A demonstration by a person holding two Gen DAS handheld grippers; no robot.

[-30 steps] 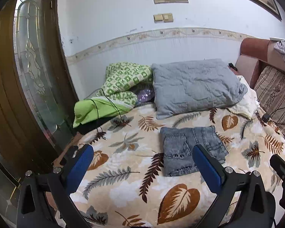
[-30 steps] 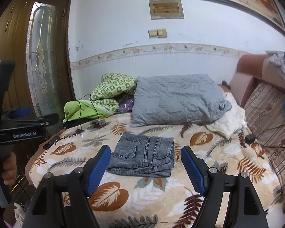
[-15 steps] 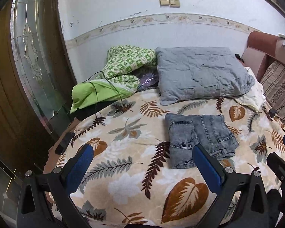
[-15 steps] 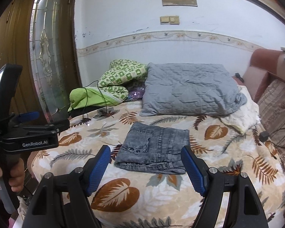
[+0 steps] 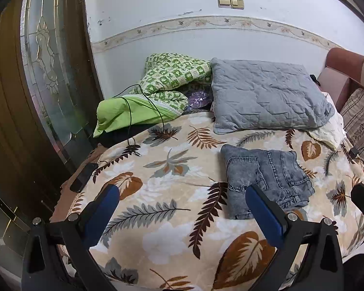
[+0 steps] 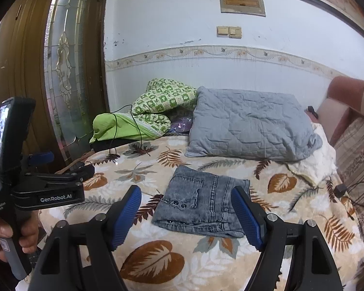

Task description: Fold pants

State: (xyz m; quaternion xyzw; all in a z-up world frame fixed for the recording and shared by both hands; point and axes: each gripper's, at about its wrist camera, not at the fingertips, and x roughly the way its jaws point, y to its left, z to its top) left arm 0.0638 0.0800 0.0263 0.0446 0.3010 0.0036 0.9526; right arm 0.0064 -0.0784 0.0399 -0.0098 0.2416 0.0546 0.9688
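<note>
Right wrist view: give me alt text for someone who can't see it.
Grey denim pants, folded into a compact rectangle, lie on a beige leaf-print blanket, framed by the open right gripper, which holds nothing. A grey quilted pillow lies behind; the left gripper is at left.

faded denim pants, fleecy blanket

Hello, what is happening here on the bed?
A person holds a claw in each hand above the bed. The grey jeans lie already folded into a small stack on the leaf blanket, in front of the grey pillow. Both the left claw and the right claw are open and touch nothing.
</note>
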